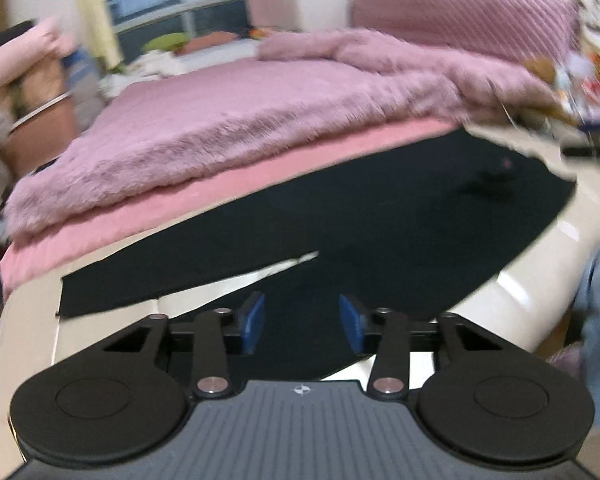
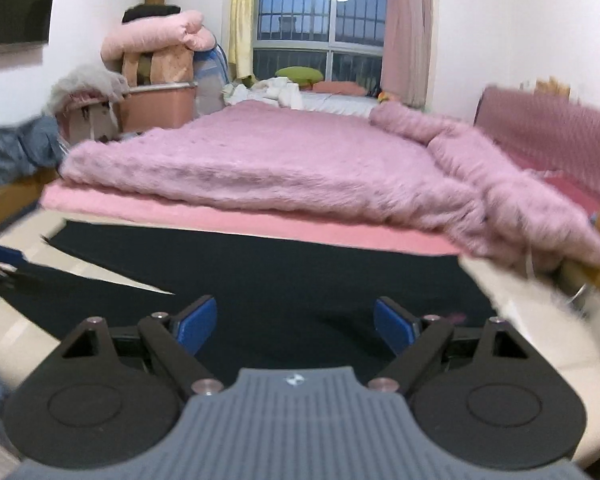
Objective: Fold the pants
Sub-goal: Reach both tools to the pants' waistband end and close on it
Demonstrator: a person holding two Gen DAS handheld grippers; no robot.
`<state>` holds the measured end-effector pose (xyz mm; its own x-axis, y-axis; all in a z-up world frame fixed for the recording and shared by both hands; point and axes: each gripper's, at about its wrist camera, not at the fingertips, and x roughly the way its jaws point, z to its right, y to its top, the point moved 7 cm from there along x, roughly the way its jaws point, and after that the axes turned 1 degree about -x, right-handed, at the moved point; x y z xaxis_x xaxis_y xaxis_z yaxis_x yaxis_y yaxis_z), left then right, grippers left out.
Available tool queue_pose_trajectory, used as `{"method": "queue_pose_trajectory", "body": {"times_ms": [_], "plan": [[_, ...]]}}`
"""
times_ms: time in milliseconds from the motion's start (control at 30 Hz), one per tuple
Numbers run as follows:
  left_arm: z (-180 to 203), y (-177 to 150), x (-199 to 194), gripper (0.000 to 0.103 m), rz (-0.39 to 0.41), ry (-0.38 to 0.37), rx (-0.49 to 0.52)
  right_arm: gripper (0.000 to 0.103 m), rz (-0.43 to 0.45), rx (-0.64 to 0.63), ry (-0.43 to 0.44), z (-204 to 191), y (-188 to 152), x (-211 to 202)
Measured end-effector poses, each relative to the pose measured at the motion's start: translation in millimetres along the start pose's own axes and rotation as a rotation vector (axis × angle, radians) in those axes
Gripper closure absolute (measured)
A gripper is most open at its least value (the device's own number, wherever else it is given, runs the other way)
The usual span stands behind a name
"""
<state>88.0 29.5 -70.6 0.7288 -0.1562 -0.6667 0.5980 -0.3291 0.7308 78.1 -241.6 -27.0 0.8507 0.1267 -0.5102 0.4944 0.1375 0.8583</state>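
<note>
While the black pants [image 1: 380,216] lie spread flat over the cream bench [image 1: 548,296], with the legs split by a narrow wedge of bare surface toward the bench's left end, neither gripper has yet taken hold of the cloth. The left gripper [image 1: 302,322] is held low over the near edge of the bench with its blue fingers [image 1: 252,320] partly apart, nothing pressed between them and dark fabric showing in the gap. The right gripper [image 2: 296,326] is seen with its fingers [image 2: 196,324] spread wide above the middle of the pants, likewise empty.

Several slips may be expected from here. Should the left fingers be closed too shallowly, only a single layer at the near edge might be caught, and the fold would be dragged askew. Because the bench surface looks glossy, the whole garment might be slid toward the far edge, where the pink bed [image 2: 260,152] stands against it, rather than lifted. If the two grips were taken at unequal depth, the legs might be laid crooked over one another.

The right end of the bench, with the cloth there and clutter beyond it, is shown only by the left wrist view. The window [image 2: 320,16], the stacked bedding in the room's corner, and a blurred blue finger of the other gripper at the bench's left end are given clearly only by the right wrist view.
</note>
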Motion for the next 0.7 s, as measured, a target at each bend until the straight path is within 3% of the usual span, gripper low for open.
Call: {"method": "queue_pose_trajectory", "body": {"times_ms": [67,133,300,567,700], "plan": [[-13,-13,16,0.058,-0.056,-0.014,0.061,0.023,0.004,-0.033,0.002,16,-3,12],[-28,-28,32,0.058,-0.109,0.020,0.154,0.026,-0.017,-0.072,0.023,32,-10,28],[-56,-66,57,0.057,-0.244,0.105,0.351,0.054,-0.177,-0.174,-0.003,74,-45,72],[-75,-108,83,0.057,-0.419,0.122,0.594,0.055,-0.322,-0.151,-0.080,130,-85,112],[-72,-113,88,0.057,-0.437,0.113,0.685,0.055,-0.364,-0.127,-0.111,146,-94,121]]}}
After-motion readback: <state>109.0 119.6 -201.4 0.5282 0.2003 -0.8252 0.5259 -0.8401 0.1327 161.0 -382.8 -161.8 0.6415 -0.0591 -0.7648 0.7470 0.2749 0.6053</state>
